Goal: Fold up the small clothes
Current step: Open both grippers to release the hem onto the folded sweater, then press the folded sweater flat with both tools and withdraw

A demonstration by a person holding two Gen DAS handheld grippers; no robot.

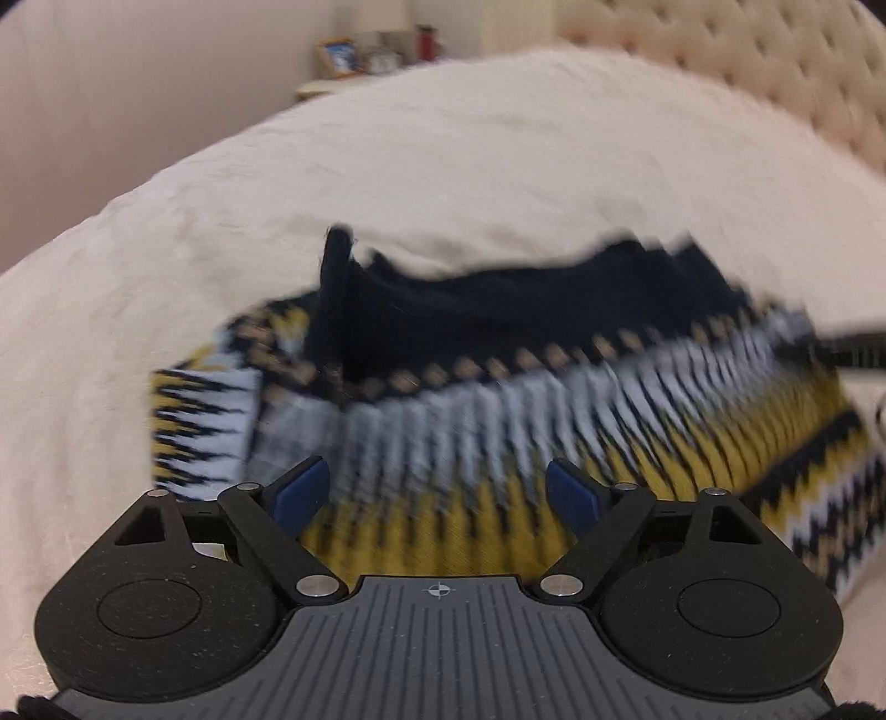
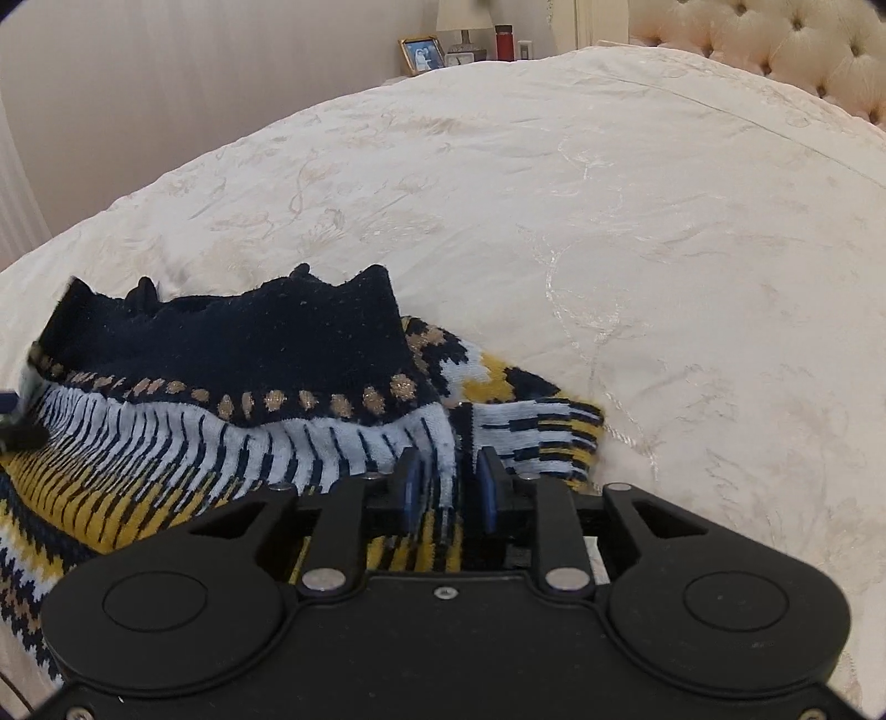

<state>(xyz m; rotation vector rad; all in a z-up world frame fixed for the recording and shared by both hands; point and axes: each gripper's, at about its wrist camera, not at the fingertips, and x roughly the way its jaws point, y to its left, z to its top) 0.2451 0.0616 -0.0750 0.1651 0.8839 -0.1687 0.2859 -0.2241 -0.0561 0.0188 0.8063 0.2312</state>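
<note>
A small knitted sweater (image 1: 498, 410) with navy, white and yellow zigzag bands lies on the cream bedspread (image 1: 443, 166). The left wrist view is motion-blurred. My left gripper (image 1: 437, 493) is open, its blue pads wide apart just above the yellow band, holding nothing. In the right wrist view the same sweater (image 2: 232, 354) lies at the left, its navy top part bunched up. My right gripper (image 2: 446, 487) is shut on a fold of the sweater's white and yellow edge near a sleeve (image 2: 531, 426). A dark gripper tip (image 2: 16, 426) touches the sweater's left edge.
The bedspread (image 2: 637, 221) stretches far and right of the sweater. A tufted headboard (image 2: 775, 50) is at the back right. A nightstand with a photo frame (image 2: 422, 54), a lamp and a red bottle (image 2: 504, 41) stands beyond the bed.
</note>
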